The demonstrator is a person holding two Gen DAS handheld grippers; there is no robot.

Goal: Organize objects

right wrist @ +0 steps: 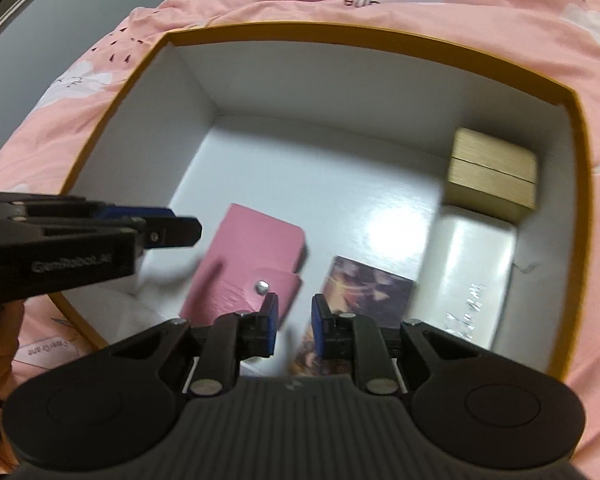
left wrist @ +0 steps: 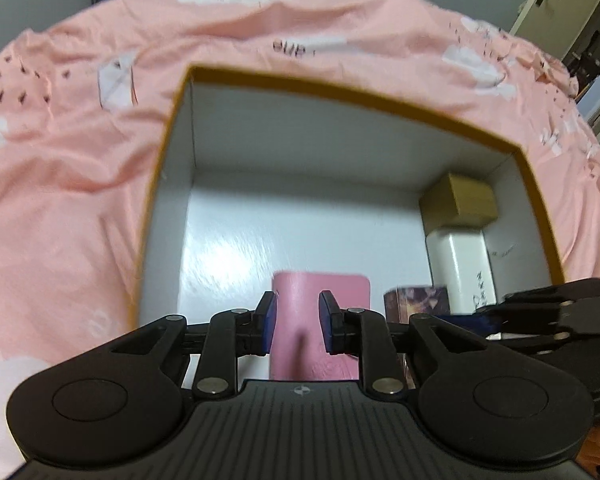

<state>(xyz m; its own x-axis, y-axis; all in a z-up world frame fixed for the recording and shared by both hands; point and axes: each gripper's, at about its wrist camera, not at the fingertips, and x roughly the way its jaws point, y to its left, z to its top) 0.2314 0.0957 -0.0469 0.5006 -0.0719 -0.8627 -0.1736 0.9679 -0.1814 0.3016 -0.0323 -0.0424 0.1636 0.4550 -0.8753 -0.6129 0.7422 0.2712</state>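
- A white-lined box (right wrist: pixel 236 80) with a yellow rim is sitting on a pink bedsheet (left wrist: pixel 60 200), and 4 things are lying inside it.
- A pink wallet (right wrist: pixel 244 264) is resting flat on the box floor, near the front; a patterned card box (right wrist: pixel 364 288) is lying just beside it, apart from it.
- A white case (right wrist: pixel 472 272) and a tan box (right wrist: pixel 492 176) are lining the right wall, touching each other.
- The left gripper (left wrist: pixel 298 320) is hanging above the wallet, jaws slightly apart and clamping nothing.
- The right gripper (right wrist: pixel 294 324) is hovering between the wallet and the card box, jaws narrowly apart, empty.
- Judgement: the wallet is probably just placed; next, both grippers need lifting clear of the rim to fetch another thing.
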